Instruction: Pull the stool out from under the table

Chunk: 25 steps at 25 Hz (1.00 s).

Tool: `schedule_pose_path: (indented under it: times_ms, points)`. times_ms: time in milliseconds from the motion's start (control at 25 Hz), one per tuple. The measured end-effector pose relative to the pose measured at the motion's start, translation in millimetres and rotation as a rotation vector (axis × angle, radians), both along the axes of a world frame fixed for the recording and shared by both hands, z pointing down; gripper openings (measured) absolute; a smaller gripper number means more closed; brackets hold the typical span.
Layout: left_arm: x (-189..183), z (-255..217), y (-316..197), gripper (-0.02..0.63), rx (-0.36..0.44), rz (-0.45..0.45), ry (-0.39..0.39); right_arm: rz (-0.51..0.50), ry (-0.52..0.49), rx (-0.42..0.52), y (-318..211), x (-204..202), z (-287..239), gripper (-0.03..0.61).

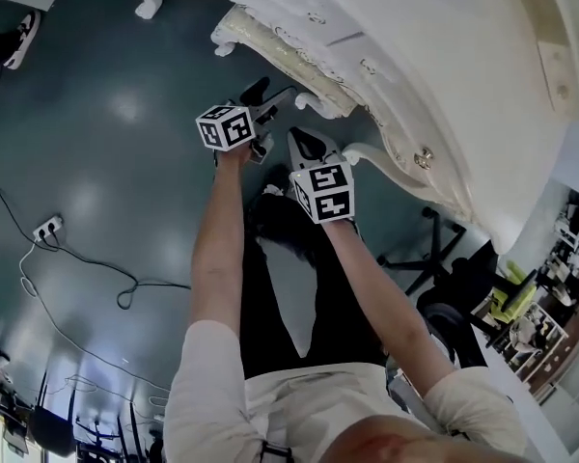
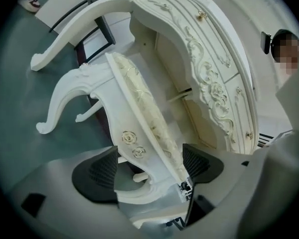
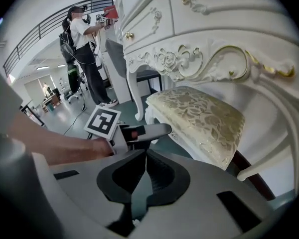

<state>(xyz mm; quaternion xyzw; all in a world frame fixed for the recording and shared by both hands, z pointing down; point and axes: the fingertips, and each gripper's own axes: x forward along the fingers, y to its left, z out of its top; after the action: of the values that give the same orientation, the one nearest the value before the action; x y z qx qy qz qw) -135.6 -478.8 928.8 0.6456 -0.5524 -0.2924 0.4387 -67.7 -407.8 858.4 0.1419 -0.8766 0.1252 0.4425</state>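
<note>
- Stool [image 3: 199, 113]: white carved frame, curved legs, cream floral cushion. Stands on the floor, tucked under the front of the table w/ most of the seat beneath the drawer front.
- Table [image 3: 214, 29]: white ornate dressing table w/ scrollwork, gold trim and small round knobs. Its curved edge fills the top right of the head view.
- Left gripper [image 2: 152, 166]: jaws wide apart. The stool's front seat edge, w/ two carved rosettes, stands between the dark ribbed pads. The pad at the pic's right is just beside the cushion trim, and the other pad is clear of the frame, so no clamp yet.
- Right gripper [image 3: 145, 171]: jaws together w/ nothing between them. It hovers just beside the left gripper, short of the stool's cushion and tilted down toward it.
- Head view: both bare forearms reach down and fwd, each gripper topped w/ a black-and-white marker cube, left gripper [image 1: 265, 114] nearer the stool [image 1: 270, 41] than right gripper [image 1: 309, 145].
- Floor [image 1: 106, 162]: glossy teal-grey. A black cable [image 1: 77, 258] trails across it from a white power strip [image 1: 46, 228], well apart from the stool.
- Background in the right gripper view: a person [image 3: 84, 49] stands far off by a railing.
</note>
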Motion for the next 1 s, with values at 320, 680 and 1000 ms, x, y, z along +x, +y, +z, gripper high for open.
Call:
schedule_pose_path:
  times_ms: [320, 680, 1000]
  points:
    - [-9.8, 43.7, -35.0, 0.443, 0.086, 0.098, 0.011, -0.064, 0.000, -0.043, 7.0, 2.5, 26.1, 0.044]
    - [-15.9, 36.0, -46.7, 0.442, 0.216, 0.184, -0.011, -0.093, 0.019, -0.043, 4.8, 21.4, 40.4, 0.044]
    - [-15.0, 36.4, -44.9, 0.440, 0.187, 0.216, -0.017, -0.056, -0.027, -0.041, 5.7, 12.7, 24.8, 0.044]
